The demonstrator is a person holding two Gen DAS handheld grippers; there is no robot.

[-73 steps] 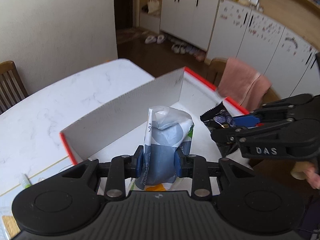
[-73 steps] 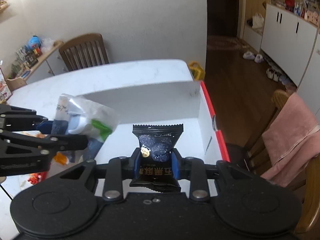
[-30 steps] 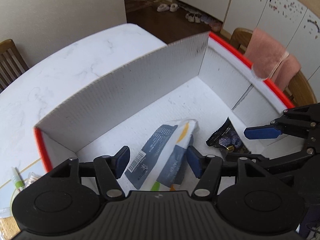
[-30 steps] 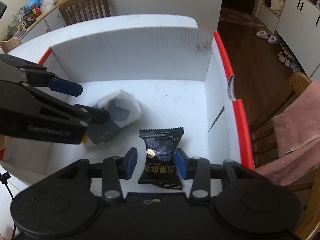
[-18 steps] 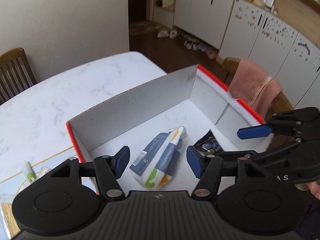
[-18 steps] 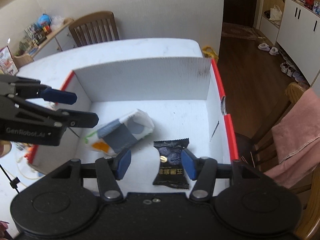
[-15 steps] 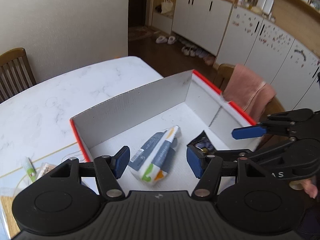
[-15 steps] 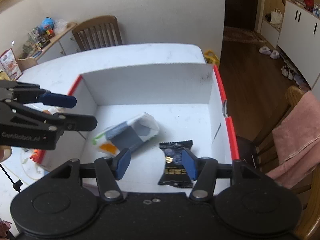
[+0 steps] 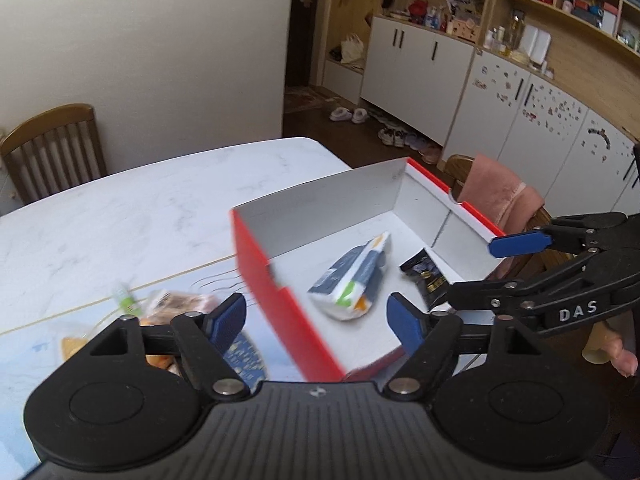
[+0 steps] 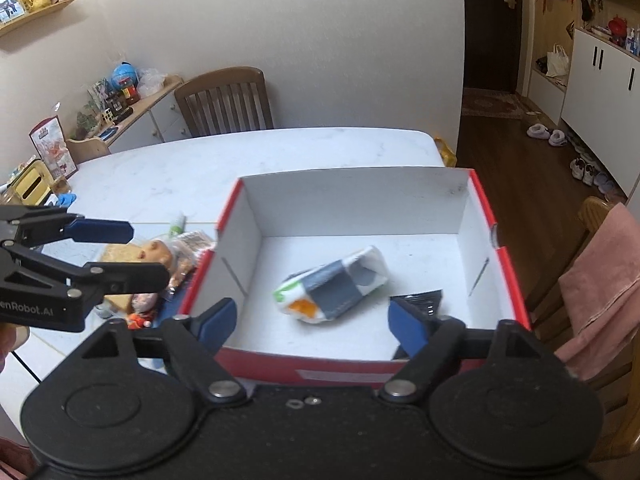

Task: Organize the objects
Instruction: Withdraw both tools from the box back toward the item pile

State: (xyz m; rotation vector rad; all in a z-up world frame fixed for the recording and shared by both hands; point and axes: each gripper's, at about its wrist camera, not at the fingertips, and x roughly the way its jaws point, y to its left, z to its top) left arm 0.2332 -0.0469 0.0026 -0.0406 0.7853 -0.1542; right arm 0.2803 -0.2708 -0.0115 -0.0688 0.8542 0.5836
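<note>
On a white marble-patterned table (image 10: 168,176), a red cardboard box (image 10: 502,256) with a white interior sits at the right-hand edge, beside a wooden chair draped with a pink towel (image 10: 600,280). Two snack packets lie flat on the box floor: a white, grey and orange packet (image 10: 332,284) near the middle and a small black packet (image 10: 420,300) just beside it, toward the near right corner. The left gripper (image 9: 316,320) is raised over the box's left wall, its blue-padded jaws opening with nothing pressed between them. The right gripper (image 10: 310,326) is poised above the box's near wall, its jaws likewise opening and empty, the packets lying free below. Outside the box, toward the table's left edge, a heap of loose items (image 10: 160,256) waits: wrapped snacks, a small doll head and a green-capped tube.
</note>
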